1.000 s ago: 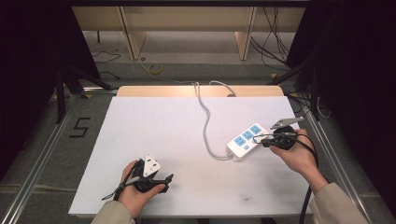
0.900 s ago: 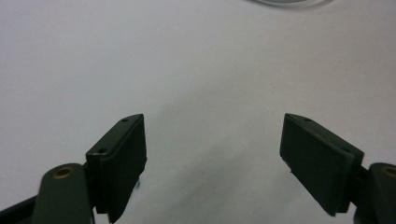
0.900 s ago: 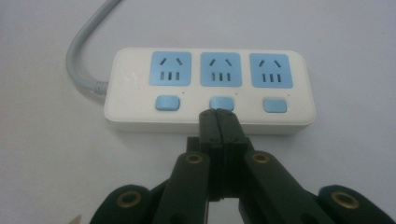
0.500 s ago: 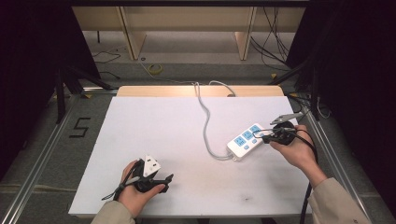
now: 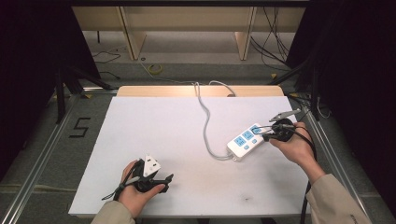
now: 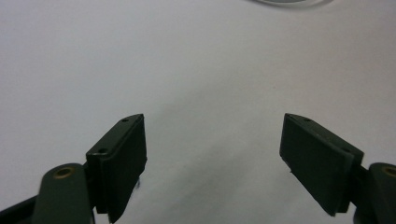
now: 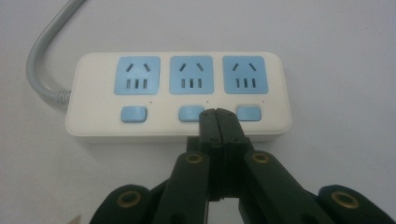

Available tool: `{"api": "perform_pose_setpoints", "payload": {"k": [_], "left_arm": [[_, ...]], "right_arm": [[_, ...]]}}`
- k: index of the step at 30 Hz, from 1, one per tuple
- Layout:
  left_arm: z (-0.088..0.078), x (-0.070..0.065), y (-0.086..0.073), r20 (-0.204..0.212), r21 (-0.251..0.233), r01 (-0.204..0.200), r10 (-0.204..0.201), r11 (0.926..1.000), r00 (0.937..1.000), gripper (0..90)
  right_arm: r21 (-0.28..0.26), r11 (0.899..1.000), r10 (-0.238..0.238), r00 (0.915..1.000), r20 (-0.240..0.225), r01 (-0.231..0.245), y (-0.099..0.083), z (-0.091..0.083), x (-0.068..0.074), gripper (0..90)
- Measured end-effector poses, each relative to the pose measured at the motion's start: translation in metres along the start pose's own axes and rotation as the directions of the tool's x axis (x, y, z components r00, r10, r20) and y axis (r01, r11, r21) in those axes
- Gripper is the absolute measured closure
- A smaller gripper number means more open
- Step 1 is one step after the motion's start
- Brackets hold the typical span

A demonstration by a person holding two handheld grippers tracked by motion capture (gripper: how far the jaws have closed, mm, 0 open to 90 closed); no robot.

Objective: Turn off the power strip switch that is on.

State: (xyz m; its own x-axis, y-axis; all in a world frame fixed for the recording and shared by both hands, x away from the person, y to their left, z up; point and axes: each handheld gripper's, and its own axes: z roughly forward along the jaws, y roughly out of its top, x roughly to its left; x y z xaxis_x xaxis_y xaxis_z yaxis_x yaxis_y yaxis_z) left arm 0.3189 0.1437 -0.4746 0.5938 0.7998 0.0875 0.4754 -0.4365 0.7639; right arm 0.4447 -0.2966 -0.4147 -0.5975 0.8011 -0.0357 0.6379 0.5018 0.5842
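Now right fingers [image 7: 218, 122], pressed together, meet power strip [image 7: 177, 95].

The power strip [image 7: 177, 95], in the middle of the right gripper view, is cream white with three light blue socket panels and three light blue buttons below them, and its cord [image 7: 44, 56] at the upper left is grey. The right gripper [image 7: 218, 122] rising from the bottom is black with brass-coloured rivets. The table [image 5: 159, 126] is plain white, its far edge pale wood.
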Motion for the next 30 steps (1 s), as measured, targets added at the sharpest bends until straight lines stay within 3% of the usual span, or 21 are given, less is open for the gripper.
{"api": "perform_pose_setpoints", "payload": {"k": [30], "left_arm": [[0.000, 0.000, 0.000, 0.002, 0.001, 0.002, -0.002, 1.0000, 1.0000, 22.8]], "right_arm": [[0.046, 0.999, 0.026, 0.9995, 0.019, -0.027, 0.010, 0.012, -0.015, 90.0]]}}
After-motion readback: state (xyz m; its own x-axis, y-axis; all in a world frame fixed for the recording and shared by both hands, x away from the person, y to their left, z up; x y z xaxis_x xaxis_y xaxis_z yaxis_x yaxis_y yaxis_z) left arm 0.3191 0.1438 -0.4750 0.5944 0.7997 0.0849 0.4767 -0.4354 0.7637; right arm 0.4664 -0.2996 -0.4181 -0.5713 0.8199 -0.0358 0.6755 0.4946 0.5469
